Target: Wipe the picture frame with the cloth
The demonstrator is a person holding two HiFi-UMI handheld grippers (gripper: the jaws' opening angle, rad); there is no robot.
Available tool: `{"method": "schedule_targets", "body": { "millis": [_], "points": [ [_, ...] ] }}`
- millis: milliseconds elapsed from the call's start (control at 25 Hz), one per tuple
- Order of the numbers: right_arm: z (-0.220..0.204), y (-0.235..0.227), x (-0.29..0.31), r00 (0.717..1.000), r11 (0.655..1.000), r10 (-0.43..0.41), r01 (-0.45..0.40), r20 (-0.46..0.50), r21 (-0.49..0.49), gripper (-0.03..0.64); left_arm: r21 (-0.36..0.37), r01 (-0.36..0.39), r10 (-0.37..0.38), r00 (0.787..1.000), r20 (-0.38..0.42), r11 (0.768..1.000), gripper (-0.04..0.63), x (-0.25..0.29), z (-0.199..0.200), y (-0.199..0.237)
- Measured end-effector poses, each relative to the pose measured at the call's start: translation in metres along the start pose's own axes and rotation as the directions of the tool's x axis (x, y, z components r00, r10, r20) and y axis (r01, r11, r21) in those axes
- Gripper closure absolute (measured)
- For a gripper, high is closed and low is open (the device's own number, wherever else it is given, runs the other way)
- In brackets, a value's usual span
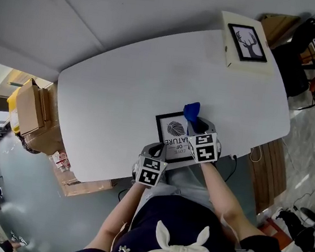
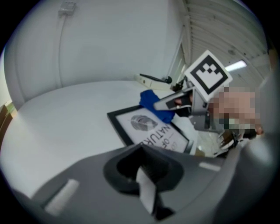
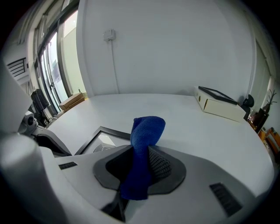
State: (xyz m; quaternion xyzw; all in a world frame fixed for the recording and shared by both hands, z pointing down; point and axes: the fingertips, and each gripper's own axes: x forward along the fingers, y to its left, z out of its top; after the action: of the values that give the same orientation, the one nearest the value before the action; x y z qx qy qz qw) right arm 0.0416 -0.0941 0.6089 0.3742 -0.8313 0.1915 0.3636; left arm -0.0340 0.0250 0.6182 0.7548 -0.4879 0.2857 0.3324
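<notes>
A black-rimmed picture frame (image 1: 173, 135) (image 2: 148, 127) (image 3: 97, 139) with a fingerprint print lies flat near the white table's (image 1: 123, 84) front edge. My right gripper (image 1: 199, 124) (image 3: 140, 168) hovers over the frame's far right corner, shut on a blue cloth (image 1: 192, 110) (image 2: 152, 103) (image 3: 146, 133). The cloth stands up out of the jaws. My left gripper (image 1: 156, 150) (image 2: 145, 186) sits at the frame's near left corner by the table edge. Its jaws are closed together, and I see nothing held between them. The frame's near edge is hidden behind the left gripper.
A cream box (image 1: 234, 55) (image 3: 221, 107) with a deer picture (image 1: 247, 43) on top sits at the table's far right corner. Cardboard boxes (image 1: 31, 110) stand on the floor to the left, chairs (image 1: 303, 49) to the right. A wall runs behind the table.
</notes>
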Motion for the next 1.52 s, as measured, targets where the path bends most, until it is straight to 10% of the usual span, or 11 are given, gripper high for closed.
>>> {"method": "schedule_targets", "body": {
  "millis": [1520],
  "points": [
    [0.011, 0.056, 0.027, 0.988, 0.978, 0.151, -0.155, -0.038, -0.14, 0.532, 0.063, 0.087, -0.08, 0.992, -0.102, 0.994, 0.592, 0.004, -0.002, -0.003]
  ]
}}
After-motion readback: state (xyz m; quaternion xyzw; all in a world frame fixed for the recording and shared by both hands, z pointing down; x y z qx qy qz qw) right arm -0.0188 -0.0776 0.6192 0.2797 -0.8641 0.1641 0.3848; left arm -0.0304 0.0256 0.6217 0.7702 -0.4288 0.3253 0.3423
